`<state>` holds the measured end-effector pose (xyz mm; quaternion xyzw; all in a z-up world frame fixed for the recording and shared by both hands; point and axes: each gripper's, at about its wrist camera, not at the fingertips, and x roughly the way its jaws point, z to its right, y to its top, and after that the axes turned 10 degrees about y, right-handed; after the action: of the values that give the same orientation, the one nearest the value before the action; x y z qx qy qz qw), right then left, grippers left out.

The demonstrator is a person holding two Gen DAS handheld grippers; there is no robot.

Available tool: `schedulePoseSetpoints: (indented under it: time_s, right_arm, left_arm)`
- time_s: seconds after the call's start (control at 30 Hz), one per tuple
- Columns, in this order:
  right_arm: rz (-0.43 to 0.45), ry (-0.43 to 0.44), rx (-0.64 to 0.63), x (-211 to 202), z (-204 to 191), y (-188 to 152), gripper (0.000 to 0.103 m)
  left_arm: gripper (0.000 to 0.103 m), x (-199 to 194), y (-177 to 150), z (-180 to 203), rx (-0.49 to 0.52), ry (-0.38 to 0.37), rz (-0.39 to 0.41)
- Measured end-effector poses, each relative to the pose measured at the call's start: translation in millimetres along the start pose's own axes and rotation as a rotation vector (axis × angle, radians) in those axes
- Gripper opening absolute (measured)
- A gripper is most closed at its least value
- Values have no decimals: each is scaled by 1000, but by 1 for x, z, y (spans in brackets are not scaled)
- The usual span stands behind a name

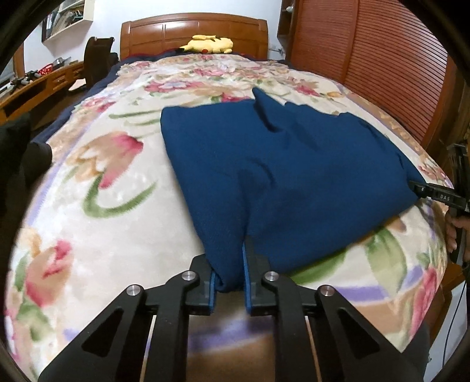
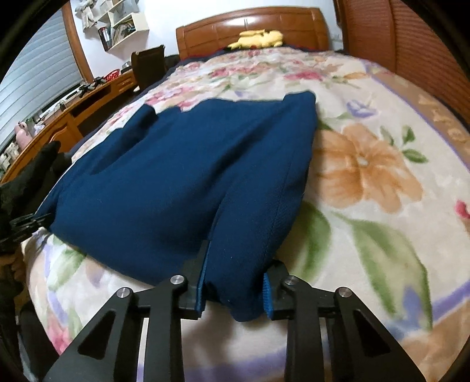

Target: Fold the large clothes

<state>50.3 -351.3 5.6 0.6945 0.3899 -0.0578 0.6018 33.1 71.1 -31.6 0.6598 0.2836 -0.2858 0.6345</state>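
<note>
The only writing that can be read is "DAS", in pale letters on the black body of the right gripper as it shows at the right edge of the left wrist view; lettering runs along the tan border of the floral blanket near the wardrobe side, but it is too warped to read.

The dark blue garment lies spread on the blanket, its near hem hanging toward the foot of the bed. The left gripper has its jaws clenched on a bunched fold at one near corner, the blue pads pressing the cloth from both sides. The right gripper's jaws are likewise grasping a thicker fold at the other near corner (a stitched seam runs up from it).

Bare blanket lies open on both sides of the garment and beyond its far edge, up to the wooden headboard, where a yellow plush toy rests. A slatted wooden wardrobe stands close along one side of the bed. On the other side are a wooden counter with small clutter, a dark chair and a white wall shelf.
</note>
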Motion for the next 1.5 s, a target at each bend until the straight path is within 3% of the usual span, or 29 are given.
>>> schedulePoseSetpoints:
  time_s: [0.27, 0.67, 1.03, 1.13, 1.27, 1.37, 1.43, 1.47, 1.5]
  right_arm:
    - [63, -18, -33, -24, -12, -5, 23]
    - [90, 20, -155, -105, -38, -66, 22]
    - [67, -68, -184, -80, -43, -71, 24]
    - [54, -81, -185, -80, -46, -75, 25]
    - [49, -80, -173, -80, -46, -75, 26]
    - [69, -82, -169, -82, -49, -74, 26]
    - [99, -82, -176, -86, -52, -74, 25]
    - [115, -81, -180, -89, -55, -71, 25]
    - [130, -80, -185, -91, -58, -69, 24]
  left_arm:
    - [12, -36, -2, 5, 43, -1, 58]
    - [12, -100, -81, 13, 15, -87, 110]
    - [18, -95, -89, 17, 32, -34, 96]
    - [26, -98, -93, 15, 19, -18, 103]
    - [48, -101, -96, 8, 3, 15, 123]
    - [48, -102, -96, 2, -11, 12, 124]
    - [68, -102, -96, 0, -10, 20, 119]
    - [83, -102, -96, 0, -12, 25, 128]
    - [84, -104, -96, -1, -17, 26, 140]
